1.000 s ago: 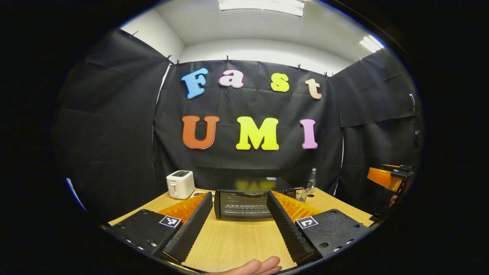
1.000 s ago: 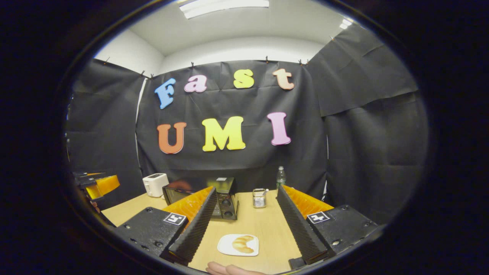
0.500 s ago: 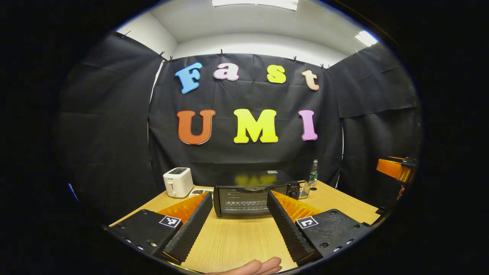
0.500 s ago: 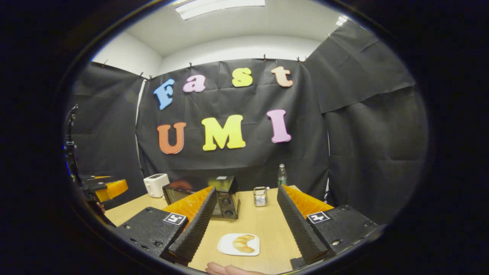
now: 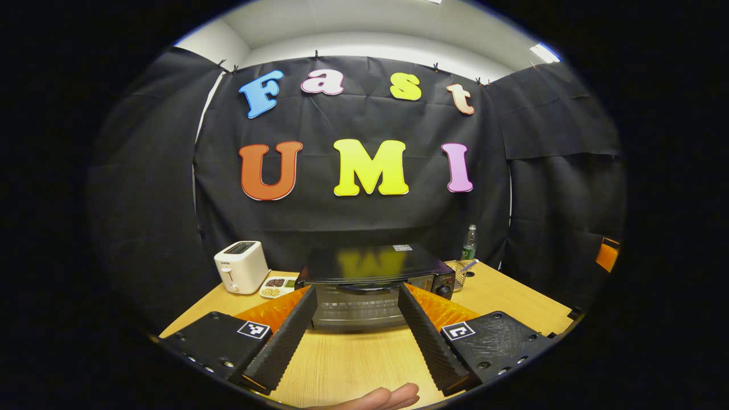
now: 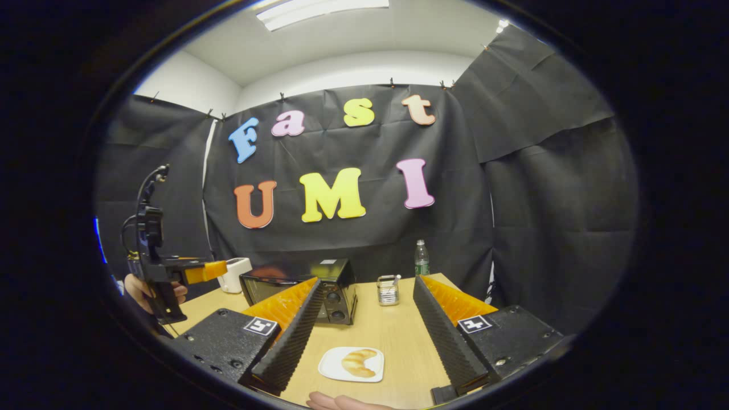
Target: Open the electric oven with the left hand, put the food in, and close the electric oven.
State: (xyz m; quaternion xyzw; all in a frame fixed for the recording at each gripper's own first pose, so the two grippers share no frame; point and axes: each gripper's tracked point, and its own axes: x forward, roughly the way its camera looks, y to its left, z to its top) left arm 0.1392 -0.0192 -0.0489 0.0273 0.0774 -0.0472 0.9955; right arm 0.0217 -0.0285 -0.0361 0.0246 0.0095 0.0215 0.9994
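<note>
Two grippers, both with fingers spread wide and nothing between them; left gripper level above the table, pointed straight at the oven, which stands just ahead of its fingertips with door shut and handle across the top of the glass; no contact with the oven visible; toaster ahead and to that gripper's left, a small dish of beans between toaster and oven; wire holder and bottle ahead to its right, past the oven's knob end; a hand at the bottom edge below the fingers.

Right gripper above the table's near part; plate with a croissant lying on the table directly between and below its fingers, untouched; oven ahead-left, partly behind its left finger; wire holder and bottle straight ahead; the left gripper and the hand holding it far to its left, beside the toaster.
</note>
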